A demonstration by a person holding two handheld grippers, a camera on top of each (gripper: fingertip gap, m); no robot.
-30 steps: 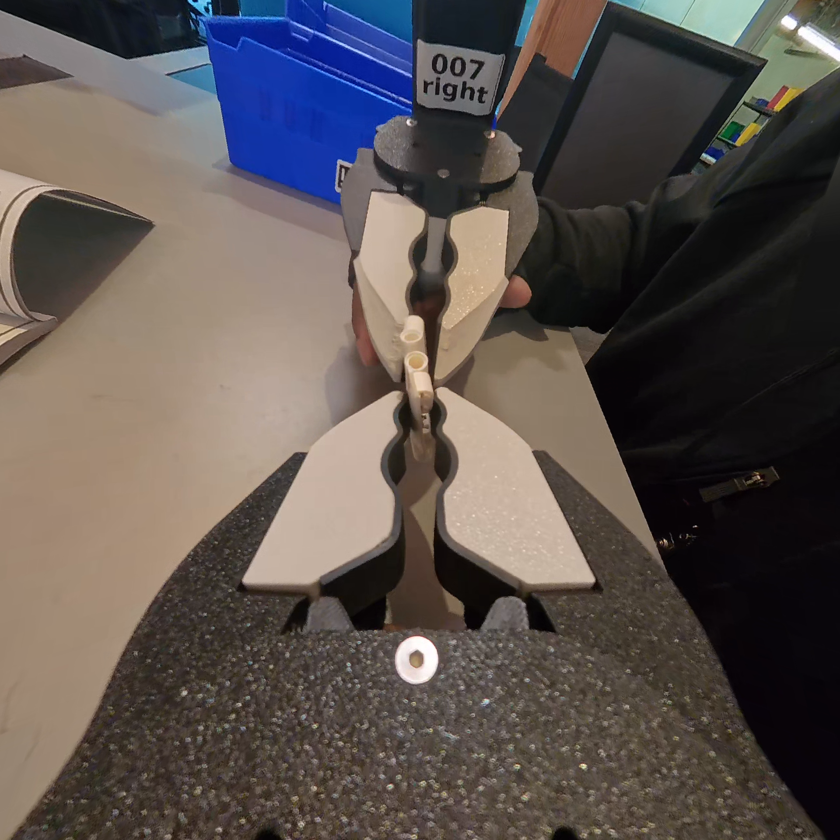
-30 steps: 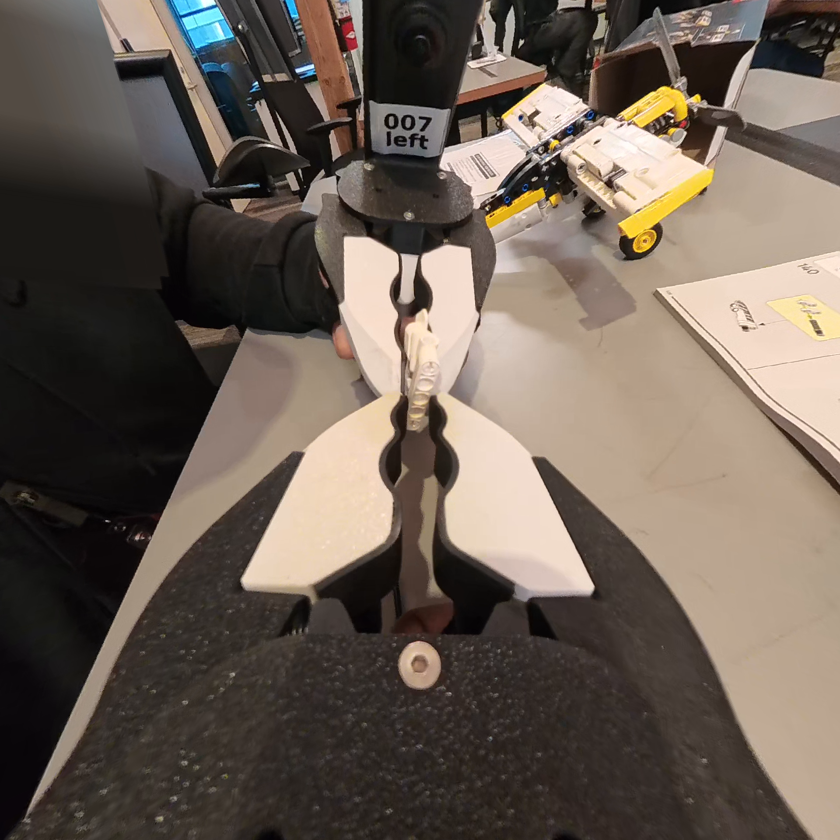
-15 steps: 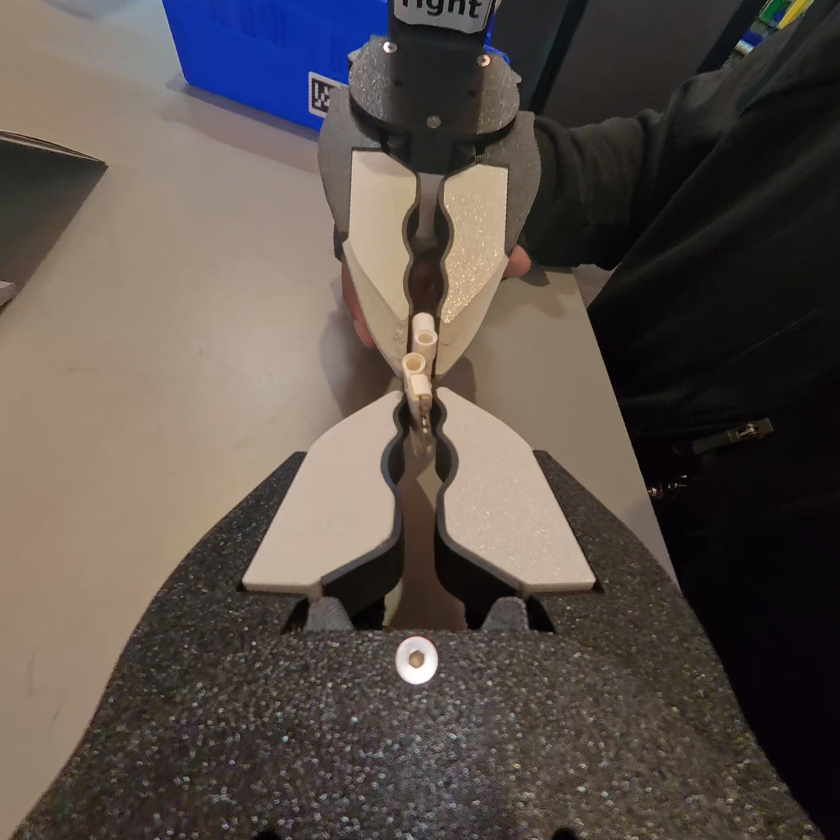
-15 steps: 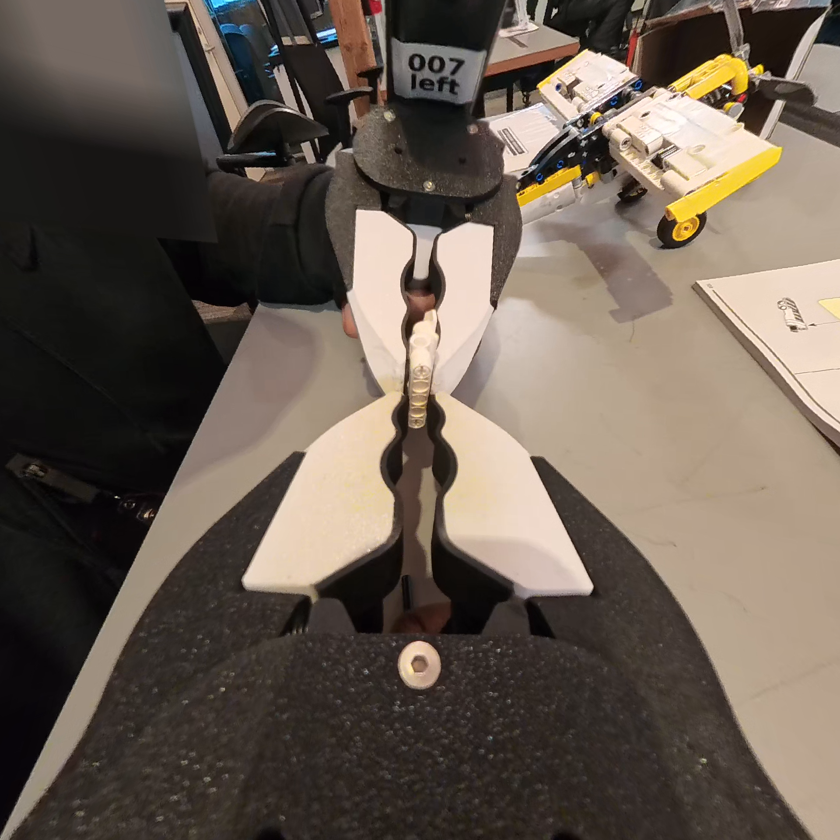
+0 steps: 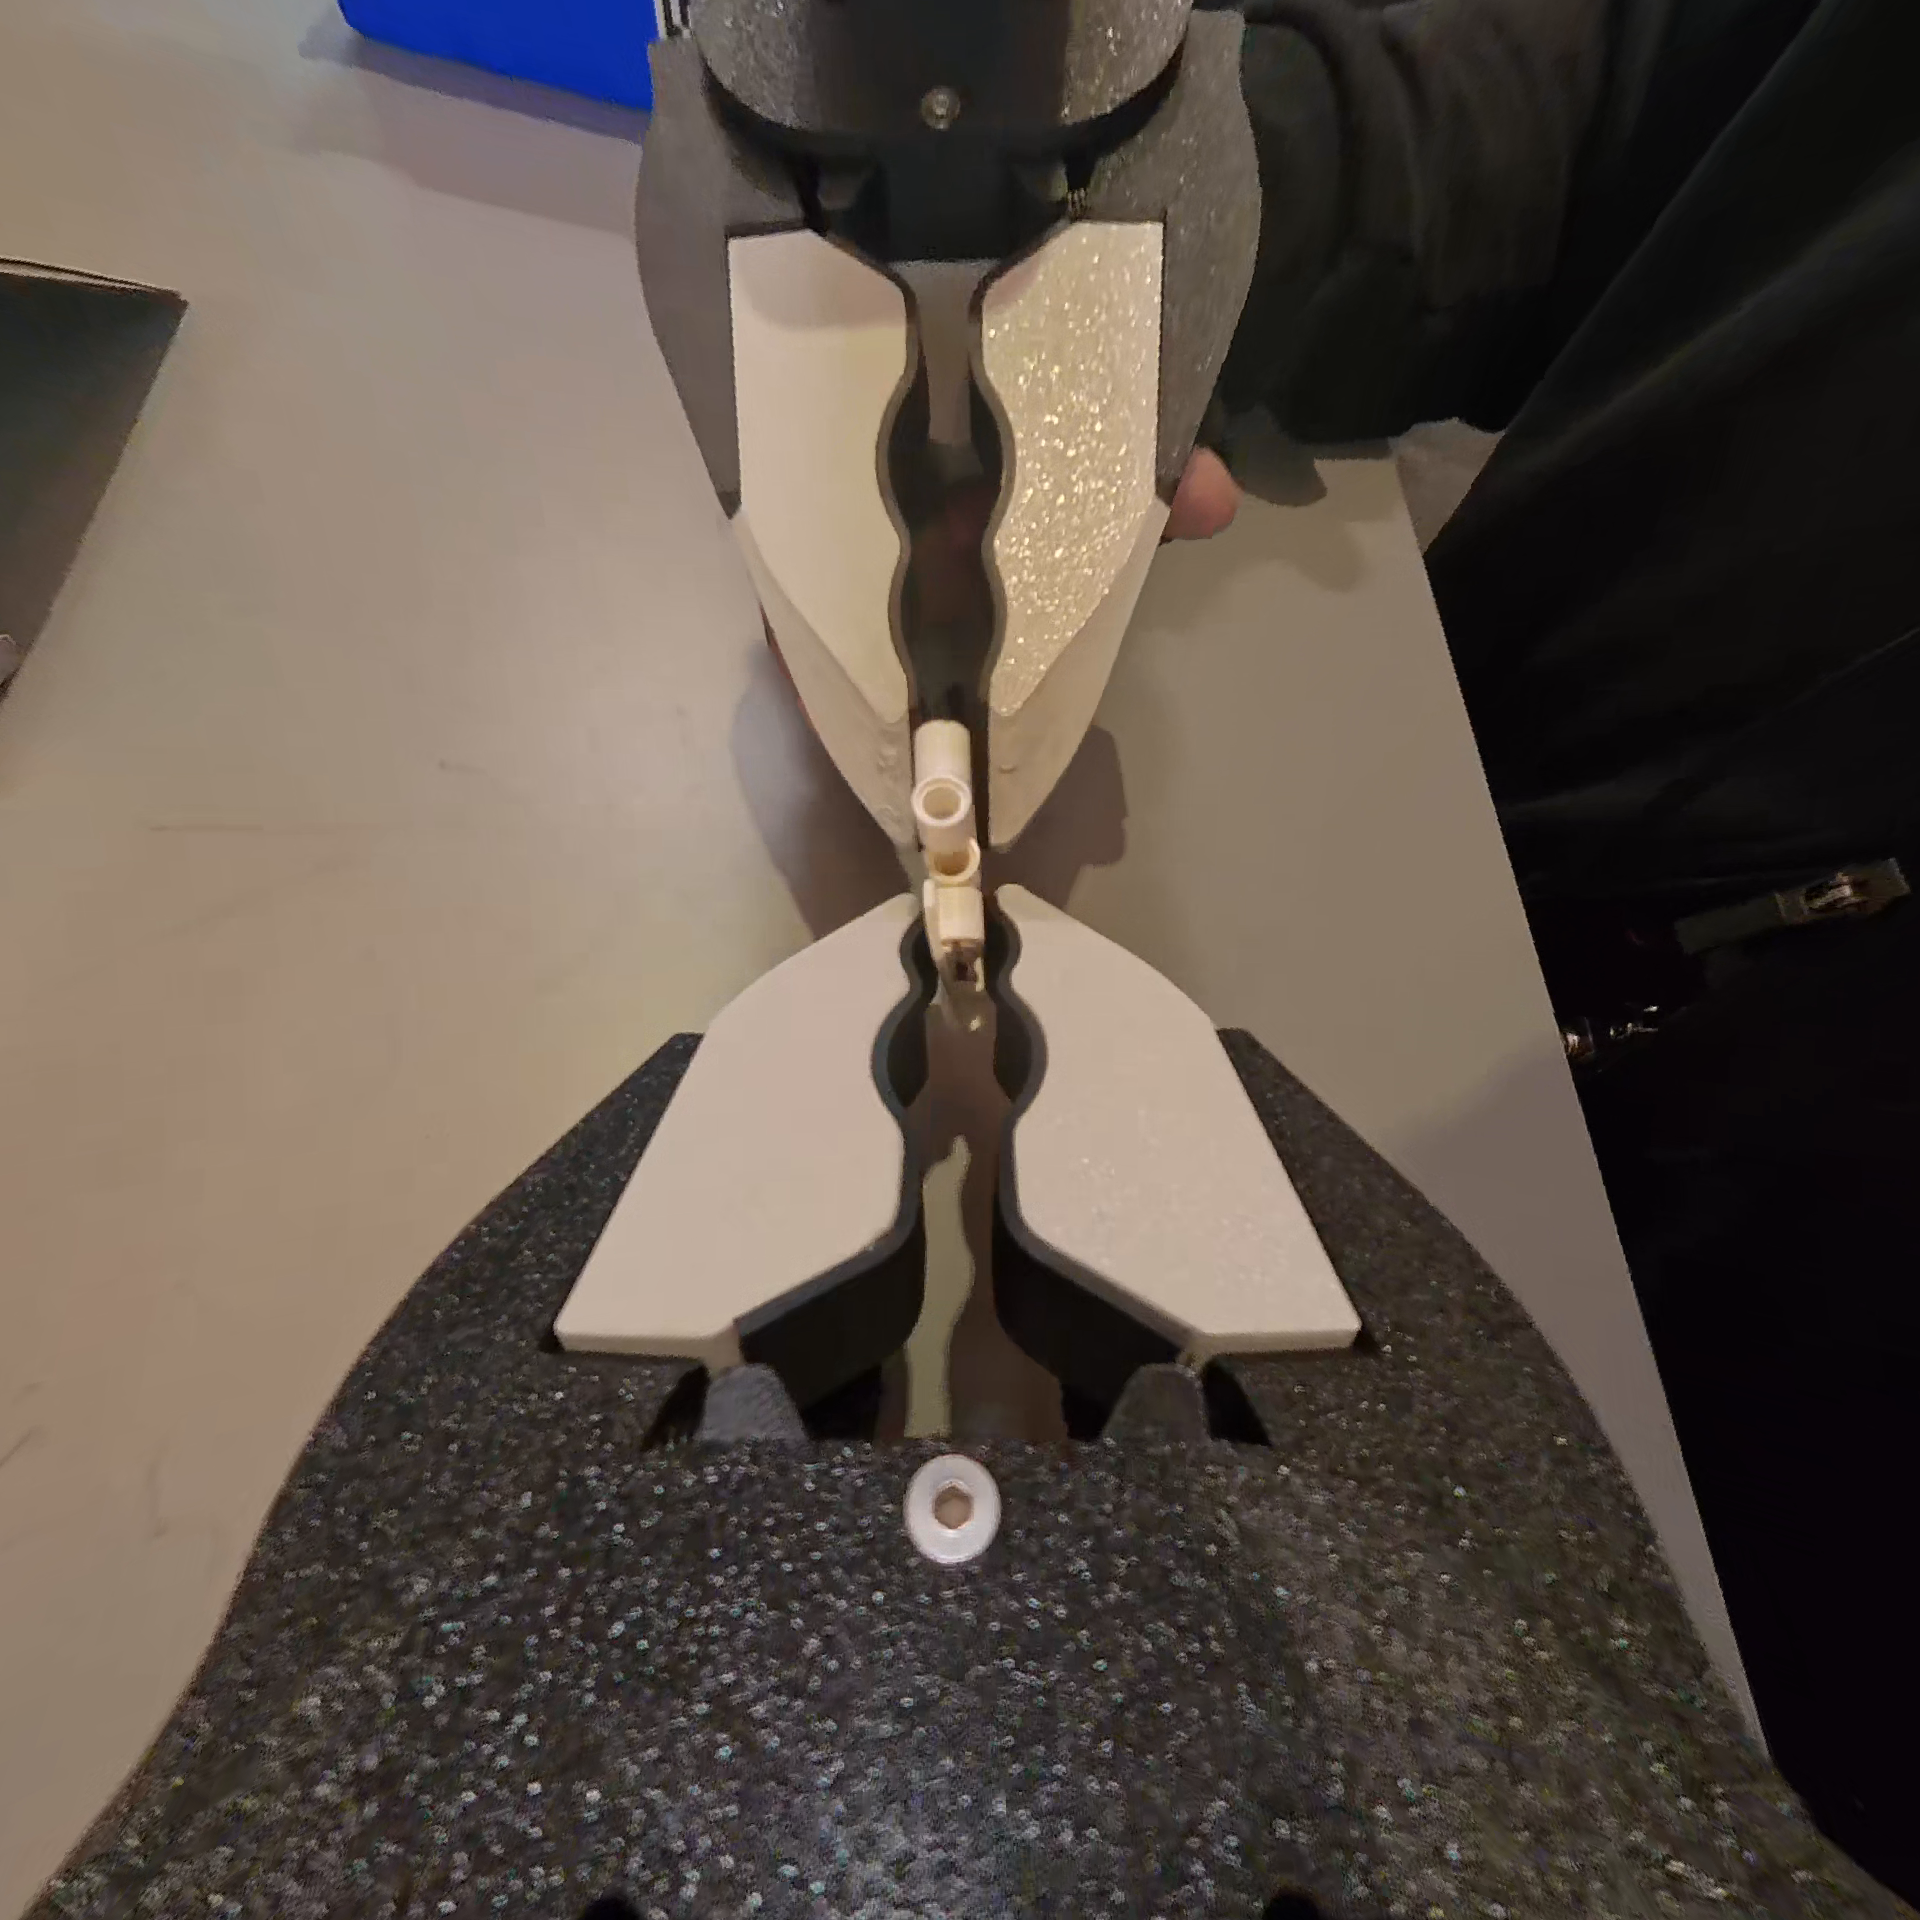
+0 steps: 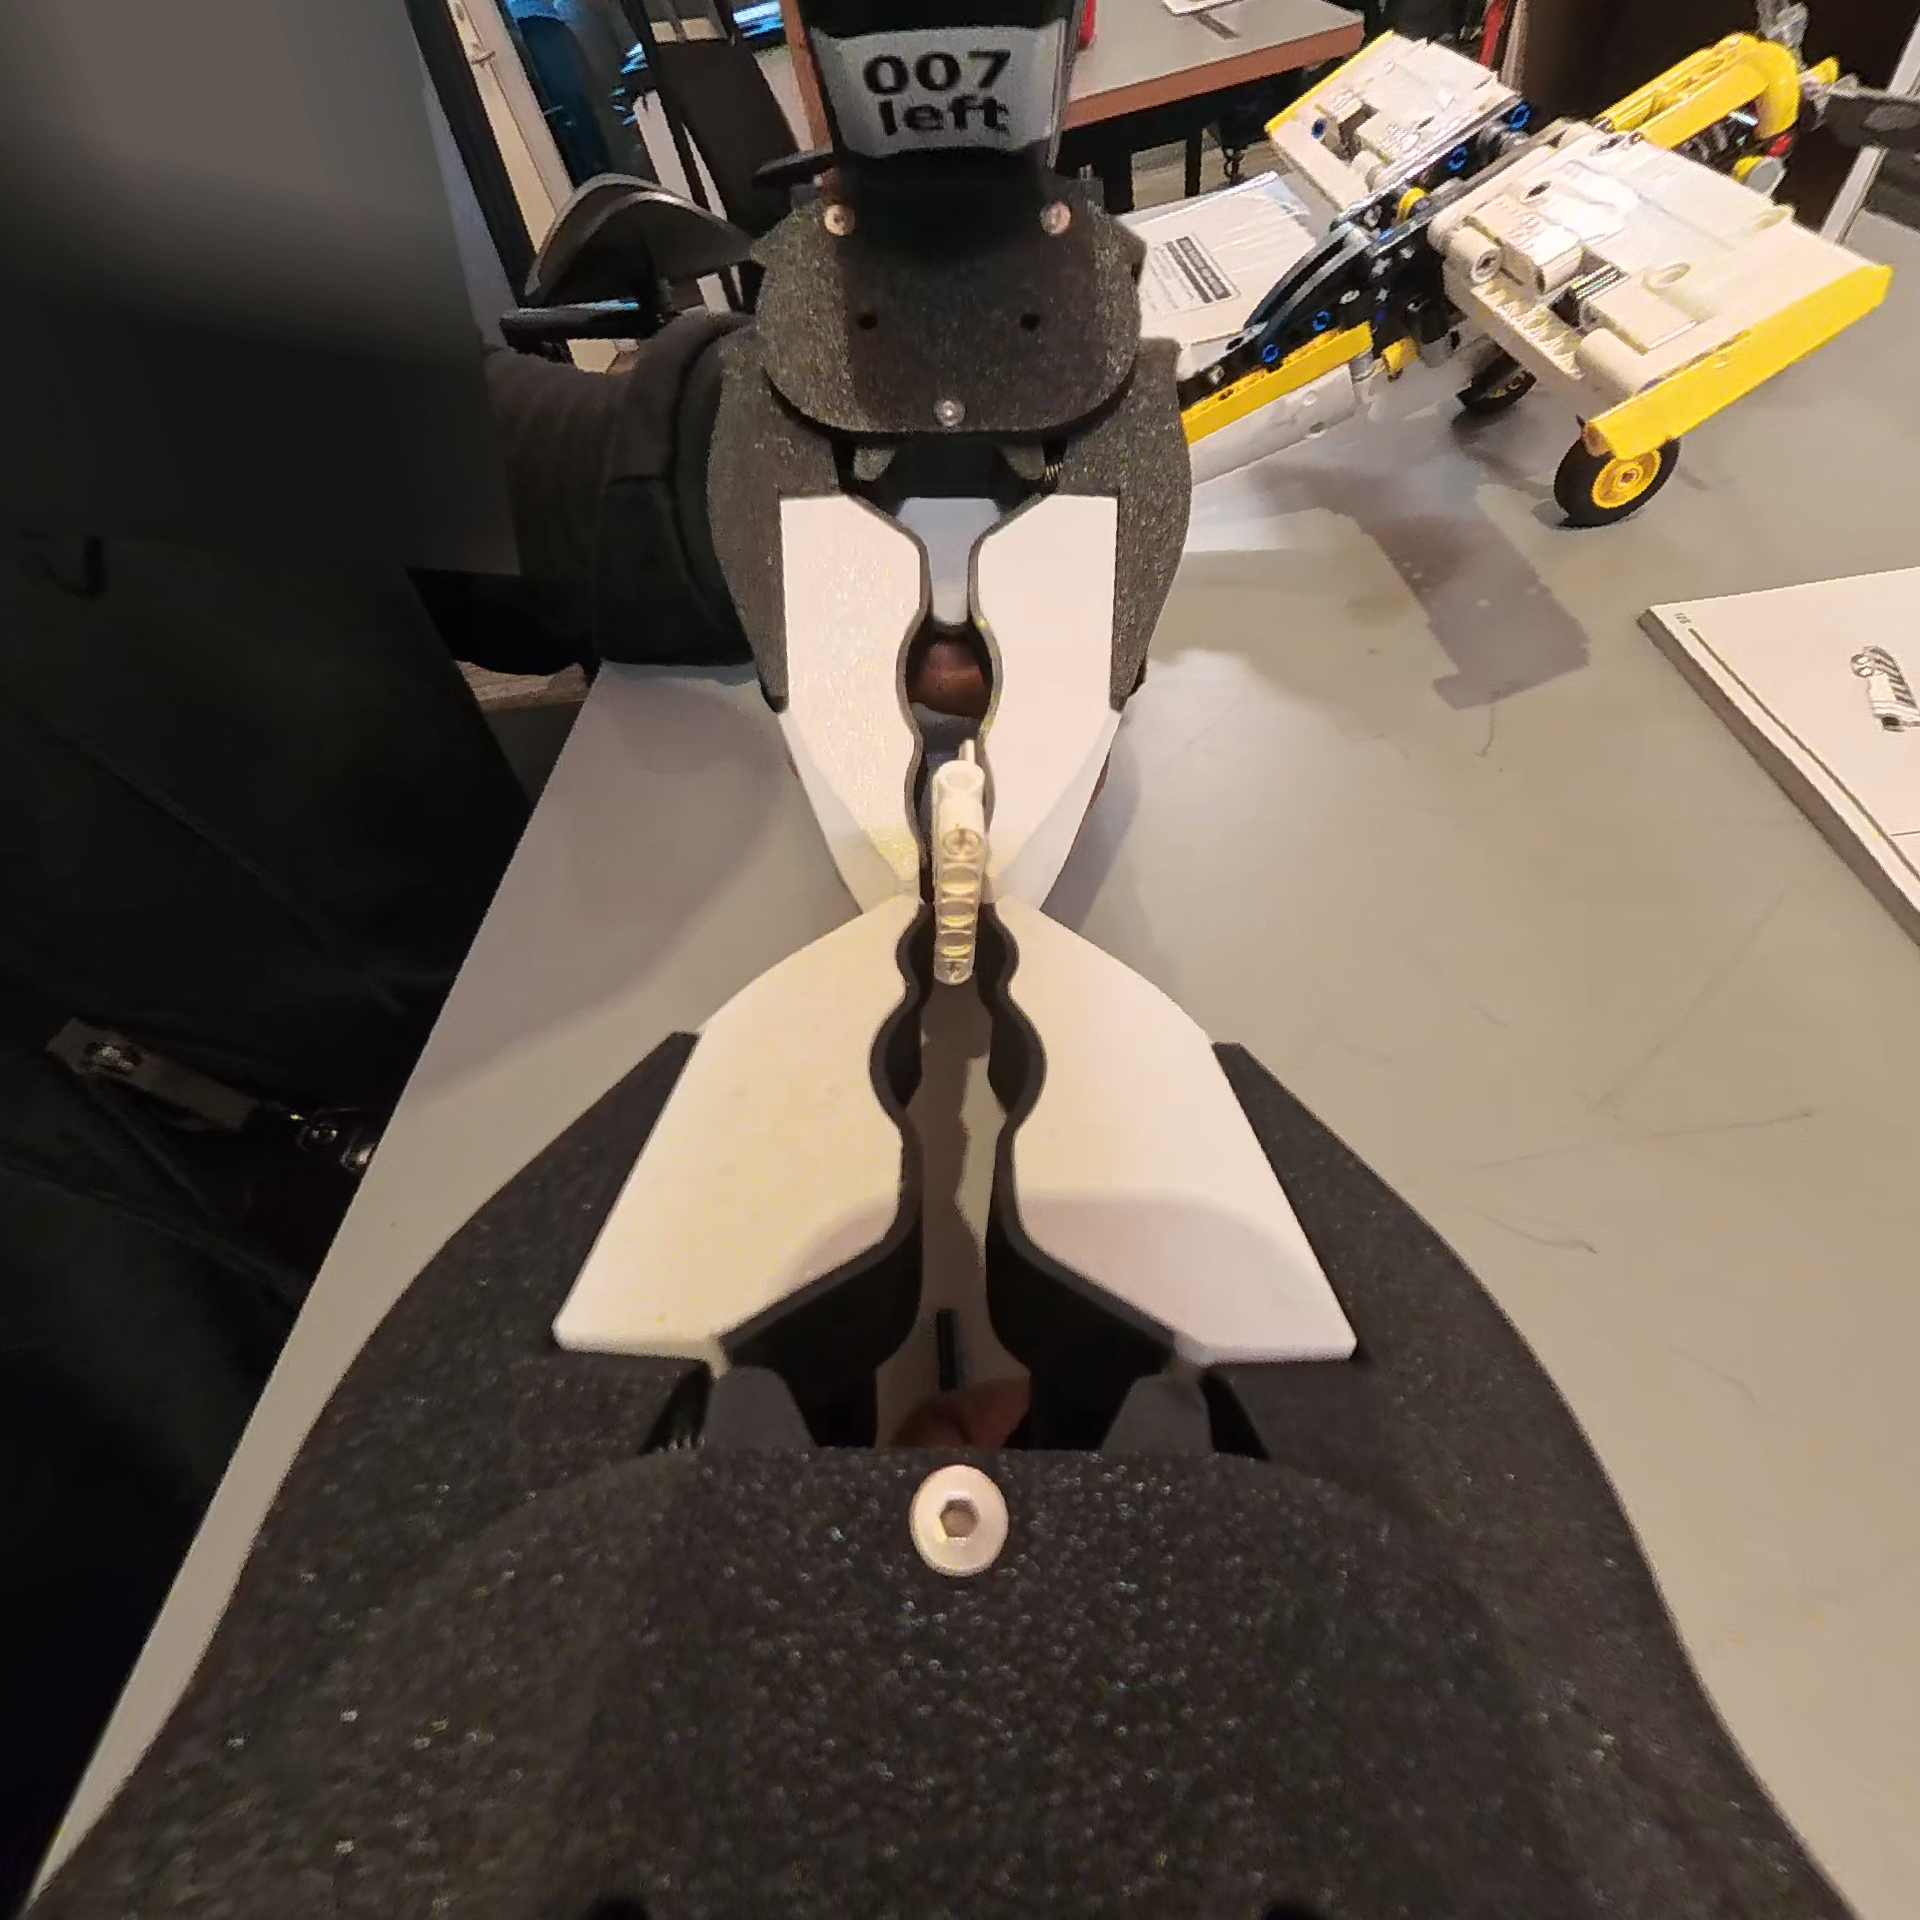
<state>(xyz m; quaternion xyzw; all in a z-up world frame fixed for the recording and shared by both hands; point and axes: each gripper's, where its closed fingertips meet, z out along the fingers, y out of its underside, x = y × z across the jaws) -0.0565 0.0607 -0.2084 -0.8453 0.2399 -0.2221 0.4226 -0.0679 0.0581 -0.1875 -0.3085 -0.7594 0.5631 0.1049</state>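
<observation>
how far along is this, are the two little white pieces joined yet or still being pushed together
Done: each tongs grips a white piece. Left tongs pinch a small white connector; right tongs pinch a white holed beam. In hand: pieces meet tip to tip above the grey table. Whether fully seated cannot be told. The yellow and white model sits apart.

The surface [image 6: 1455,1039] is flat and grey, with a few small scratches. A toy plane [image 6: 1558,260] made of white and yellow building bricks stands on it at the far side. An open booklet [image 6: 1808,748] lies near the right edge. Some printed paper [image 6: 1205,270] lies beside the plane. A blue bin [image 5: 499,42] sits at the far end.
</observation>
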